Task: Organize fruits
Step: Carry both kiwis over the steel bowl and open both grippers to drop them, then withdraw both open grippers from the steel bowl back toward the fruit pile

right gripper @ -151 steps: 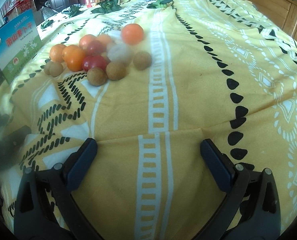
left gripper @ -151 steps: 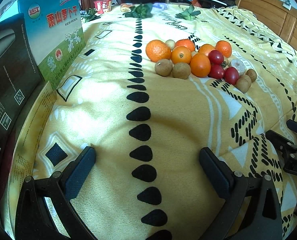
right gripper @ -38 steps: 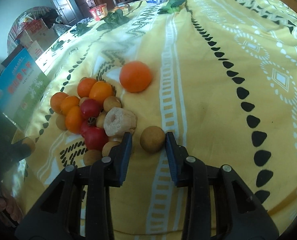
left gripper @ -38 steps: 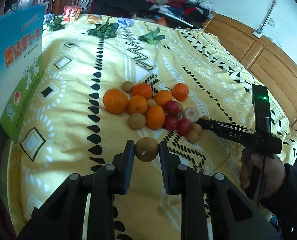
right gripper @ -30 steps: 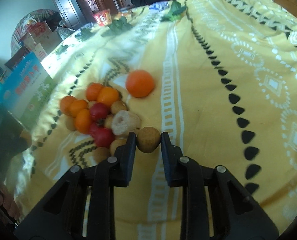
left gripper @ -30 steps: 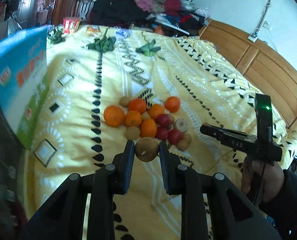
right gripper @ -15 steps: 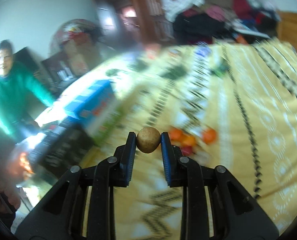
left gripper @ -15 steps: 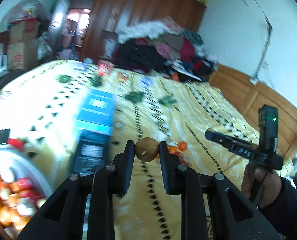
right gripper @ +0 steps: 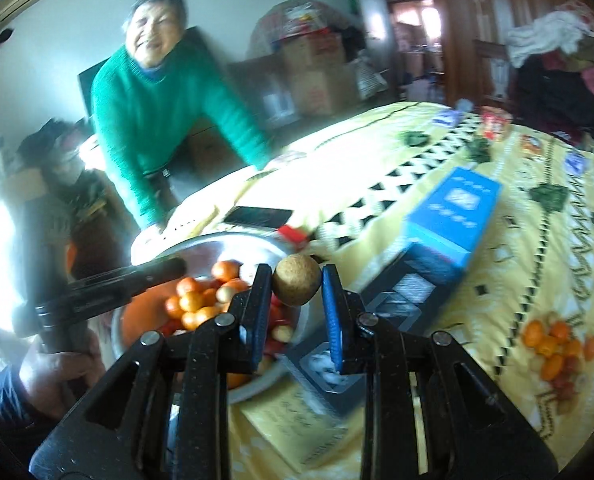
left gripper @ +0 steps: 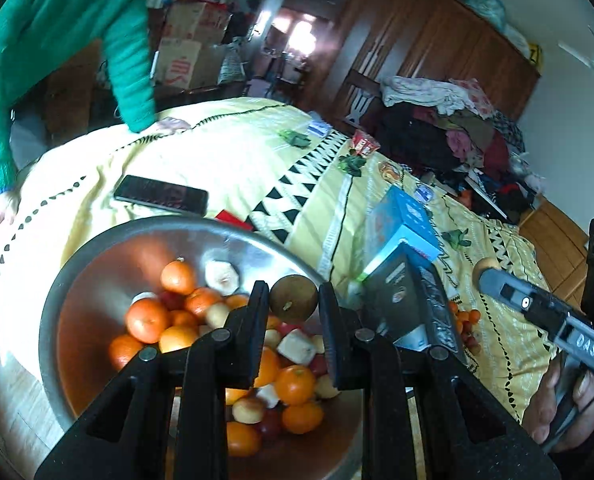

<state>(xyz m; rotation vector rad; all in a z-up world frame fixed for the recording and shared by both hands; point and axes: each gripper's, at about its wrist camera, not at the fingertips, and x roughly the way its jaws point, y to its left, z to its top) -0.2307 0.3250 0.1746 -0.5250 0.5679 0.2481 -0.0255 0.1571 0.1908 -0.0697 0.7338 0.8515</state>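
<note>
The left claw [left gripper: 293, 300], clamped on a brown fruit [left gripper: 293, 297], hung directly above the steel bowl [left gripper: 97, 256]; the right claw [right gripper: 297, 292], gripping another brown fruit [right gripper: 297, 285], stood beside that bowl's rim, farther off.

In the left wrist view the left gripper [left gripper: 293, 298] hides much of the fruit in the metal bowl [left gripper: 97, 256], whose near rim runs off the bottom edge. The right gripper [left gripper: 481, 269] there shows only one side, its grip hidden. The right wrist view is blurred: the woman in green [right gripper: 157, 120] is smeared, and the leftover fruit pile [right gripper: 557, 350] on the bed is too small to sort.
</note>
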